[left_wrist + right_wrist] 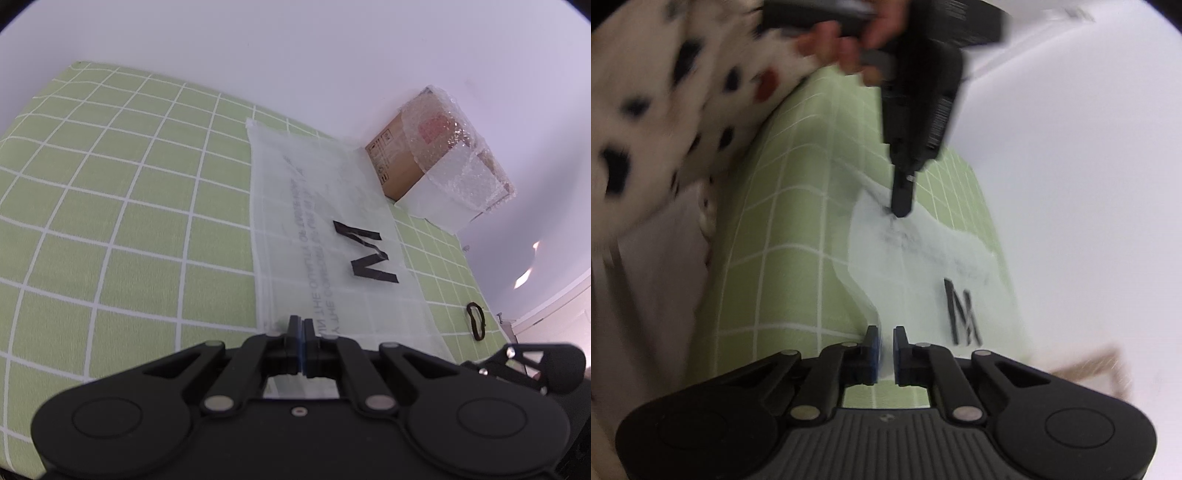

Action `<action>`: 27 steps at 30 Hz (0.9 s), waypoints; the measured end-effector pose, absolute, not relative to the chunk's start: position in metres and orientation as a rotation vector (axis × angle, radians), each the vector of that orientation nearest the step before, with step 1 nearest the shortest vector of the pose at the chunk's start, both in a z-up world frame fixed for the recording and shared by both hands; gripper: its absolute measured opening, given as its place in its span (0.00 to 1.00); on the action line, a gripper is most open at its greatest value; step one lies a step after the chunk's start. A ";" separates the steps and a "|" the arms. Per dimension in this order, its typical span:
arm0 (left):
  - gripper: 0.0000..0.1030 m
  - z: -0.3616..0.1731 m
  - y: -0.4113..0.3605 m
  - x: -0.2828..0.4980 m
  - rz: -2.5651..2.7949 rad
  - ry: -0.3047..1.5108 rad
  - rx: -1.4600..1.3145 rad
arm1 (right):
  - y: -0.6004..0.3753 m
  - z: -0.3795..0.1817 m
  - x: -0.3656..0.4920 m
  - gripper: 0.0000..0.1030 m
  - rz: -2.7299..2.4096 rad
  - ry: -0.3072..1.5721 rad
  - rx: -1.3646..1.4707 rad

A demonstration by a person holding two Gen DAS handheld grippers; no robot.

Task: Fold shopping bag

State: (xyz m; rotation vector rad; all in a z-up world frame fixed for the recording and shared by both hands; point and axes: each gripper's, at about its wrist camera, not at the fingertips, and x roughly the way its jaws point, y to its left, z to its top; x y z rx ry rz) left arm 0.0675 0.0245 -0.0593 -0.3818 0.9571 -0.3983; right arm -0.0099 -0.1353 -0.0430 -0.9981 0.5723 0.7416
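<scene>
A translucent white shopping bag (321, 229) with a black "M" lies flat on the green checked cloth (129, 206). My left gripper (301, 332) is shut on the bag's near edge. In the right wrist view, that left gripper (901, 203) pins the bag's (908, 258) far corner, held by a person's hand (849, 51). My right gripper (885, 345) stands at the bag's opposite edge. A narrow slit shows between its pads, and the bag's edge runs into it. This view is blurred, so I see no firm pinch.
A cardboard box (399, 166) wrapped in bubble film stands at the bag's far end against the white wall. A black elastic loop (475, 320) lies on the cloth to the right. A spotted white sleeve (665, 110) fills the upper left of the right wrist view.
</scene>
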 end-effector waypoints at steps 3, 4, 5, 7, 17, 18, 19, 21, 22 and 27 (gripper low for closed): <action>0.02 -0.059 0.024 0.068 -0.401 0.959 -0.381 | -0.143 -0.033 0.010 0.05 0.755 0.682 -0.826; 0.02 -0.059 0.024 0.068 -0.401 0.960 -0.380 | -0.146 -0.031 0.017 0.04 0.760 0.719 -0.768; 0.02 -0.058 0.023 0.067 -0.402 0.960 -0.379 | -0.149 -0.030 0.024 0.04 0.763 0.756 -0.708; 0.02 -0.058 0.023 0.068 -0.405 0.962 -0.375 | -0.156 -0.026 0.038 0.03 0.766 0.827 -0.595; 0.02 -0.053 0.019 0.071 -0.494 0.968 -0.254 | -0.183 -0.026 0.108 0.02 0.760 1.206 -0.130; 0.04 -0.048 0.017 0.068 -0.513 0.952 -0.207 | -0.186 -0.026 0.112 0.02 0.763 1.227 -0.106; 0.08 -0.046 0.016 0.066 -0.525 0.937 -0.177 | -0.188 -0.027 0.115 0.01 0.765 1.246 -0.083; 0.15 -0.033 0.018 0.055 -0.584 0.861 -0.077 | -0.188 -0.028 0.118 0.00 0.764 1.261 -0.071; 0.26 -0.029 0.018 0.051 -0.597 0.839 -0.054 | -0.187 -0.029 0.118 0.00 0.763 1.266 -0.070; 0.44 -0.005 0.028 0.017 -0.732 0.639 0.139 | -0.183 -0.032 0.120 0.00 0.759 1.272 -0.073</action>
